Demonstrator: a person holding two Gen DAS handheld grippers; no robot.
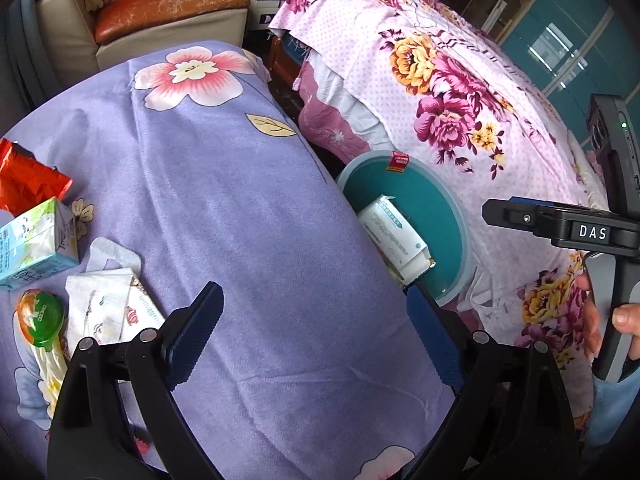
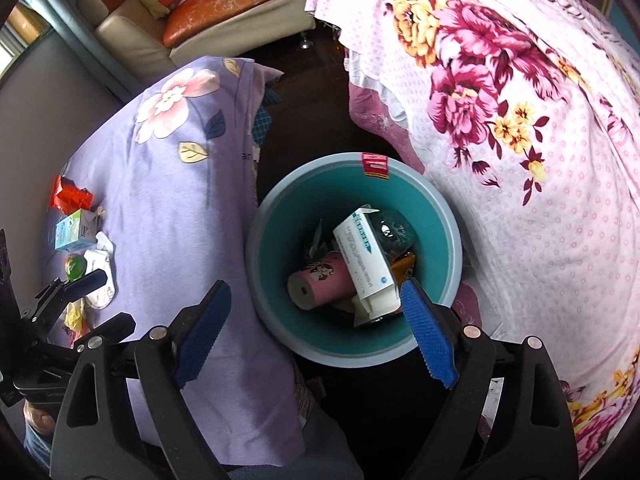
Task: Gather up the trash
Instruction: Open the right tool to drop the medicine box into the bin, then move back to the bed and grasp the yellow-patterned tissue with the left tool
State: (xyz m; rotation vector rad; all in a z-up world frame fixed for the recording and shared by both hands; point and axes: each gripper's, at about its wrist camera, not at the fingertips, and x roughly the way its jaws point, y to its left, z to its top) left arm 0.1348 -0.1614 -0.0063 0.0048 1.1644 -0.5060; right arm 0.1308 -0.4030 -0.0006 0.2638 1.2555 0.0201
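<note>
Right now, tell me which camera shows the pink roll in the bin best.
The right wrist view: the pink roll lies in plain sight inside the teal bin. In the left wrist view the purple cloth hides it.

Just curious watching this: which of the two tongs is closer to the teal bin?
The right tongs hang open above the teal bin. The left tongs hover beside it, over the purple cloth.

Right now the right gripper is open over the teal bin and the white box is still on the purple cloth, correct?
One slip: the white box is inside the bin, leaning on a pink roll, not on the purple cloth. The right wrist view shows it. The right gripper is open over the bin.
</note>
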